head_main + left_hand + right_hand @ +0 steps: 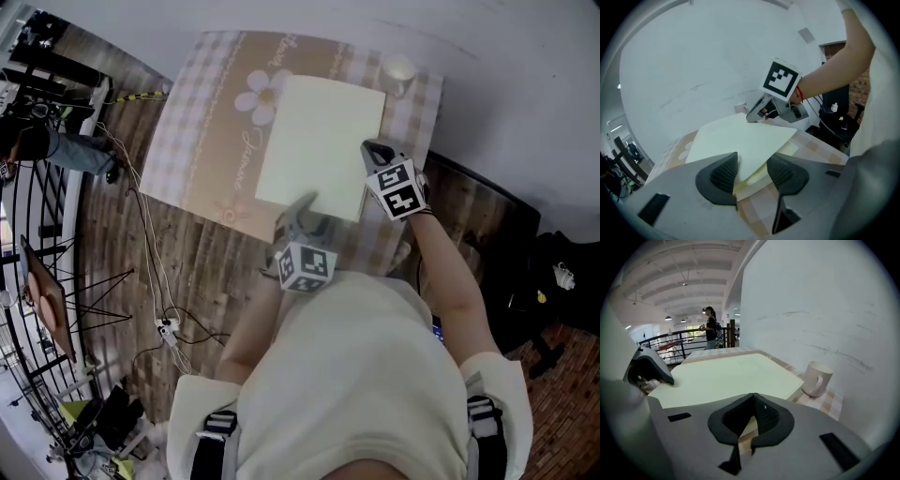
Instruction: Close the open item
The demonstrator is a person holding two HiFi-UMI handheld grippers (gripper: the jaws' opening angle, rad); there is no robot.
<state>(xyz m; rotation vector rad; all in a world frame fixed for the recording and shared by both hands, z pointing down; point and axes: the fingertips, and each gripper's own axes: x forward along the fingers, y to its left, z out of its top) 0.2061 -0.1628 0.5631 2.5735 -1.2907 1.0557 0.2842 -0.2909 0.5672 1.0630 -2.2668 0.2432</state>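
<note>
A pale yellow-green book lies on the checked tablecloth. In the left gripper view its cover sits slightly raised over the page block at the near corner. My left gripper is at the book's near edge. Its jaws stand apart, with the cover's edge just beyond the gap and not pinched. My right gripper hangs over the book's right edge, close to the cover. Its tips meet, with nothing between them. It also shows as the right gripper in the left gripper view.
A white mug stands at the table's far right corner, close to the white wall. Cables run over the wooden floor to the left. A black bag sits at the right. A person stands far off by a railing.
</note>
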